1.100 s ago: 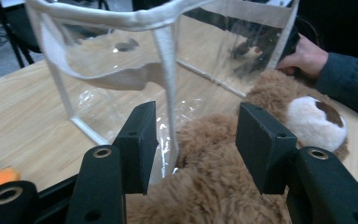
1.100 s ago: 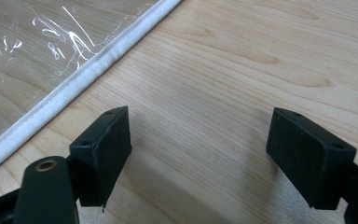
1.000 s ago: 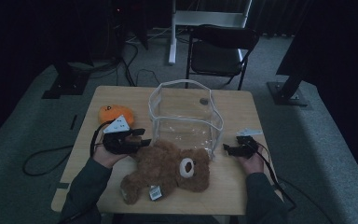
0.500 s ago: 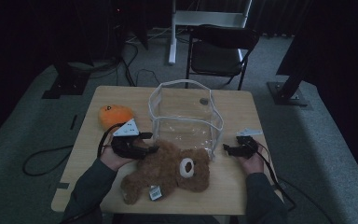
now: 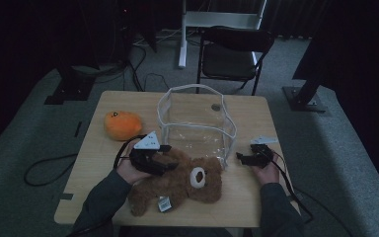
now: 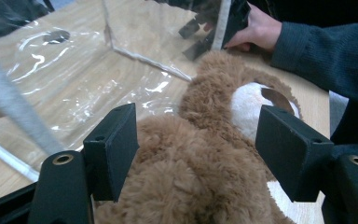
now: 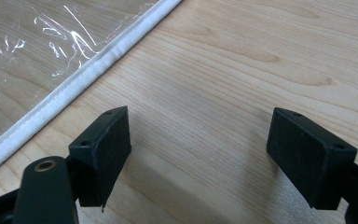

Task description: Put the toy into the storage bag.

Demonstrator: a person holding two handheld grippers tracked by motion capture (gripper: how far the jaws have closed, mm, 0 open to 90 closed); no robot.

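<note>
High view: above the near edge, facing forward and down, far. Gripper views: close, low over the table; both share the clear bag.

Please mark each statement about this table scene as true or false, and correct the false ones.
1. The teddy bear lies inside the clear bag. False: it lies on the table, in front of the bag.
2. The left gripper has its jaws on either side of the bear's plush. True.
3. The right gripper holds the bag's white edge. False: its jaws are open over bare wood.
4. An orange soft toy lies left of the bag. True.
</note>
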